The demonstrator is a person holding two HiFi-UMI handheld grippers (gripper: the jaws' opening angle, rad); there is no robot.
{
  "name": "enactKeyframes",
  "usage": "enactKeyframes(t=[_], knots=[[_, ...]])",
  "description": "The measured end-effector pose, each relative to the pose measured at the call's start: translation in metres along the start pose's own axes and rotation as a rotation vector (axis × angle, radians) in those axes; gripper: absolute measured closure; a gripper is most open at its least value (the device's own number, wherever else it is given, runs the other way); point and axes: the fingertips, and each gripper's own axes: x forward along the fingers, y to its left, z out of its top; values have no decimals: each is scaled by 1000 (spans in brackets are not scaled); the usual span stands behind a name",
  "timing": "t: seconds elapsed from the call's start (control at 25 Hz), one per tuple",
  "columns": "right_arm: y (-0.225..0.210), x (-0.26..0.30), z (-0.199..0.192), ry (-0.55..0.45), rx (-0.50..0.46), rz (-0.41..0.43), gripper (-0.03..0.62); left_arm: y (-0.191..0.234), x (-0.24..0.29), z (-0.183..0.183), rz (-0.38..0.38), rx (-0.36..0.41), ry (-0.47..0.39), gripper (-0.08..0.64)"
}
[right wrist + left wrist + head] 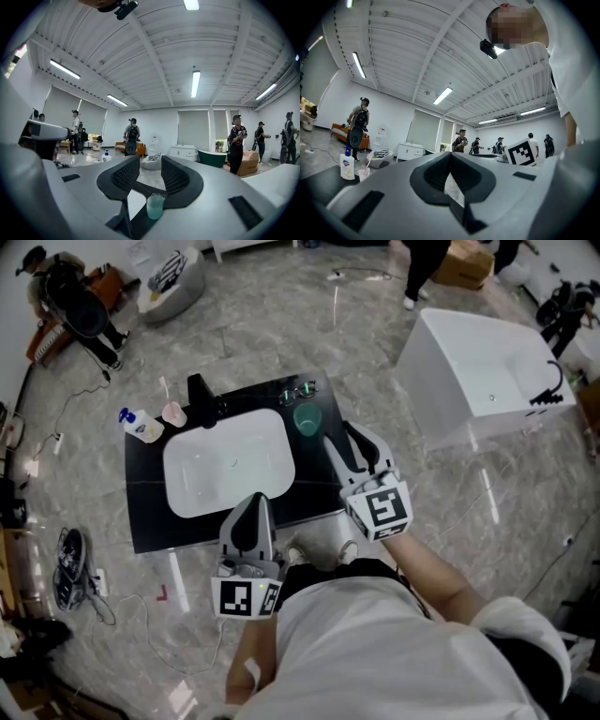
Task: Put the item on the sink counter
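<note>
A translucent green cup (306, 418) stands upright on the black sink counter (141, 512), at the white basin's (228, 465) back right corner. My right gripper (343, 439) hovers just right of and nearer than the cup, open, with nothing between its pads. In the right gripper view the cup (154, 206) shows low beyond the jaws of the right gripper (150, 164), apart from them. My left gripper (255, 502) hangs over the counter's near edge, shut and empty; in the left gripper view, the left gripper (450, 157) has its tips together.
On the counter are a black faucet (200, 395), a soap bottle (142, 426), a pink cup (173, 413) and a pair of glasses (298, 390). A white bathtub (487, 371) stands to the right. Shoes (70, 563) and cables lie on the floor at left. People stand at the back.
</note>
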Motion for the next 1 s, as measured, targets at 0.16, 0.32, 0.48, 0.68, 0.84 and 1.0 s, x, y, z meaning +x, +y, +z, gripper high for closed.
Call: enactKeyframes(t=[0.16,0.32,0.48,0.68,0.84,1.0], knots=[[0,-2,3,-5,-9,-1,439,0,-2,0,-1,1,-1,558],[3,-5,5,-13,-9,-5,453,0,-4,0,-4,5,-5,558],[2,-10,4,-21,-16,-6,468,1,-7,0,6,6,-10,558],[2,-17,8,-28,-17,-4,482,-1,-10,-4,7,5,2,558],[2,-22,16,-45,-25,3,494,-6,-6,-5,-8,1,4,558],[5,-23,20,-49,1,7,503,-5,-6,-7,-9,6,6,558]])
